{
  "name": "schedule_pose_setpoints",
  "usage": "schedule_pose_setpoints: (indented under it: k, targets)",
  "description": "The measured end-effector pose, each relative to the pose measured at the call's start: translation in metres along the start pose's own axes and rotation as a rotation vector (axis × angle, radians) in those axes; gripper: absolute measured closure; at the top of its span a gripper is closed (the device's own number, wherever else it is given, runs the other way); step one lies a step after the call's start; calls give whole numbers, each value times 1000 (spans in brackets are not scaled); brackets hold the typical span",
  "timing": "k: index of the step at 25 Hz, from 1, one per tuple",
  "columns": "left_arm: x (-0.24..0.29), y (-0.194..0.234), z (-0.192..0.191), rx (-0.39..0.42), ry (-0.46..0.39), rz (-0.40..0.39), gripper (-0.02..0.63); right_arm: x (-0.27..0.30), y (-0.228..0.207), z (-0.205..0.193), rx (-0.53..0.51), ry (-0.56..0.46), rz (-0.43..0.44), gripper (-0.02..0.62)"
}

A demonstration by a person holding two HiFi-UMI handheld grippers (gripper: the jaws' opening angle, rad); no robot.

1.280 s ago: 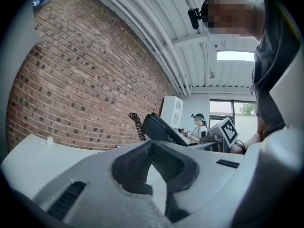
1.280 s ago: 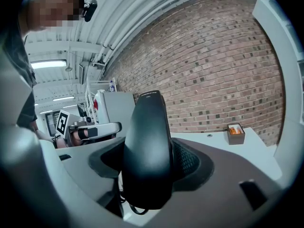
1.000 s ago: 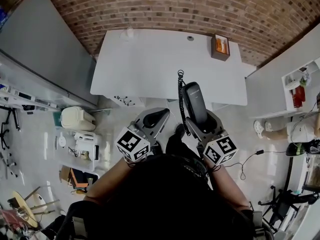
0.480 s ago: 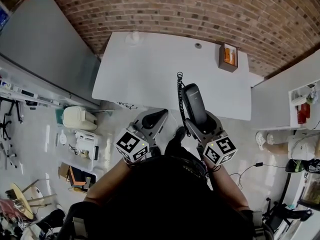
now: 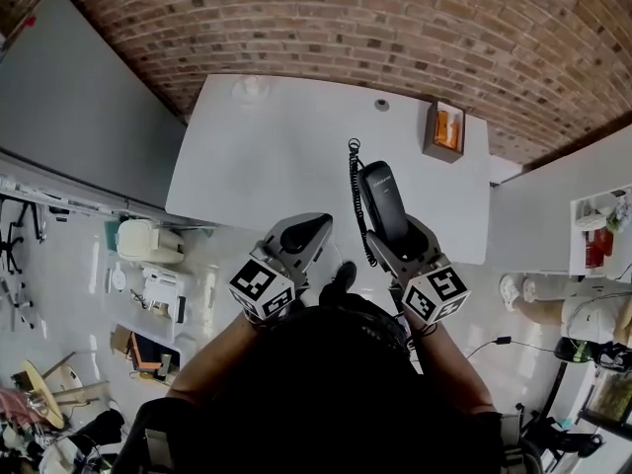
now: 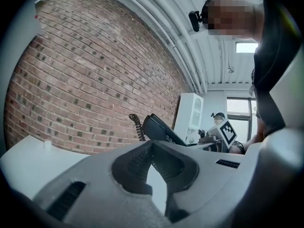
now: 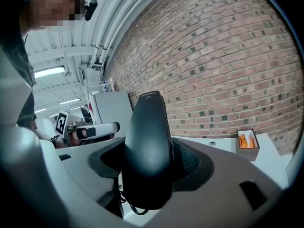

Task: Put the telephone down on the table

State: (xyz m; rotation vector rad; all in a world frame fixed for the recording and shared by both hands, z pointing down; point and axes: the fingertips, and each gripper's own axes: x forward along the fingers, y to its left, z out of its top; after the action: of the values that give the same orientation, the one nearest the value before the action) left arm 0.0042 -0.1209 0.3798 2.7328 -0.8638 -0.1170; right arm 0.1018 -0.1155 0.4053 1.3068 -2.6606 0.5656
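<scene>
My right gripper (image 5: 397,237) is shut on a black telephone handset (image 5: 382,202), which points forward and upward over the near edge of the white table (image 5: 286,146). Its coiled cord (image 5: 356,191) hangs along its left side. In the right gripper view the handset (image 7: 148,146) fills the space between the jaws of the right gripper (image 7: 151,167). My left gripper (image 5: 304,237) is beside it at the left, just short of the table's near edge, shut with nothing in it. From the left gripper view, the left gripper (image 6: 153,152) shows its pads together, with the handset (image 6: 159,128) beyond.
A small brown box (image 5: 443,130) with something orange inside stands at the table's far right. A small round thing (image 5: 381,105) and a pale cup-like thing (image 5: 250,87) sit near the far edge. Behind the table is a brick wall (image 5: 326,18). Grey cabinets (image 5: 79,117) stand to the left.
The table has come closer and lower in the head view, so the handset now reaches over its near edge. Both grippers keep their hold and pose.
</scene>
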Motion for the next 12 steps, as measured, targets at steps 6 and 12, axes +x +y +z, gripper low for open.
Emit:
schedule_pose_setpoints:
  k: [6, 12]
  targets:
    - [48, -3, 2, -2, -3, -2, 598, -6, -46, 16, -5, -17, 7, 318]
    - [88, -13, 2, 8, 11, -33, 598, -16, -81, 28, 0, -33, -1, 318]
